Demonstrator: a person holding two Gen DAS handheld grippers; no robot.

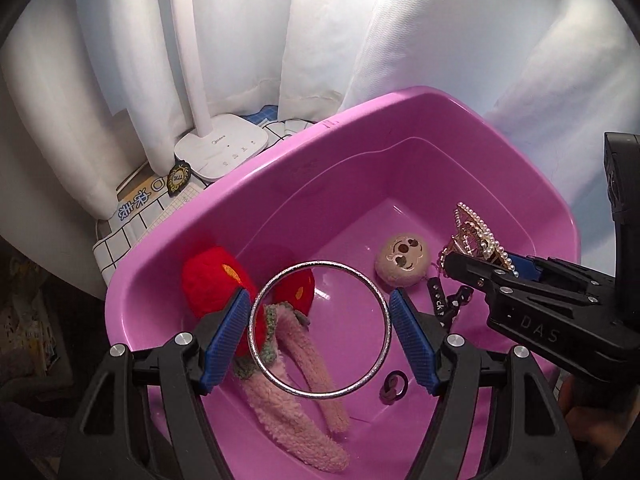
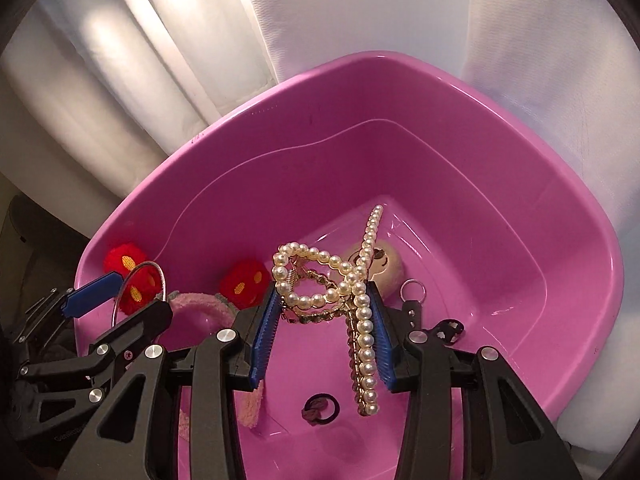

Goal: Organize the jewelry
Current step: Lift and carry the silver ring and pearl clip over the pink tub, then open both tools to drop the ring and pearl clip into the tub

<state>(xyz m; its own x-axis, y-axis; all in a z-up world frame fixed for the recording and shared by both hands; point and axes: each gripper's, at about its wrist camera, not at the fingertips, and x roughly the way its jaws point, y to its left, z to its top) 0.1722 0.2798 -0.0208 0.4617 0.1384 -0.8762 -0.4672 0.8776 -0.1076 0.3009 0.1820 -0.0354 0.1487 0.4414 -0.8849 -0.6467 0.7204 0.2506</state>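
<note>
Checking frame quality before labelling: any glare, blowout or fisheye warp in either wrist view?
Left wrist: white curtain blown out at top, pink tub rim bowed by the fisheye, silver bangle sharp. Right wrist: curtain bright top left, glossy streaks on the tub floor, pearl hair clip crisp; dark lens vignette in the corners of both.

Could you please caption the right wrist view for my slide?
Right claw grips a pearl hair clip above the pink basin.

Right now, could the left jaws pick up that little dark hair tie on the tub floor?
Probably not: the left jaws already grip the silver bangle, so they are occupied, though the hair tie lies uncovered on the pink tub floor just below.
</note>
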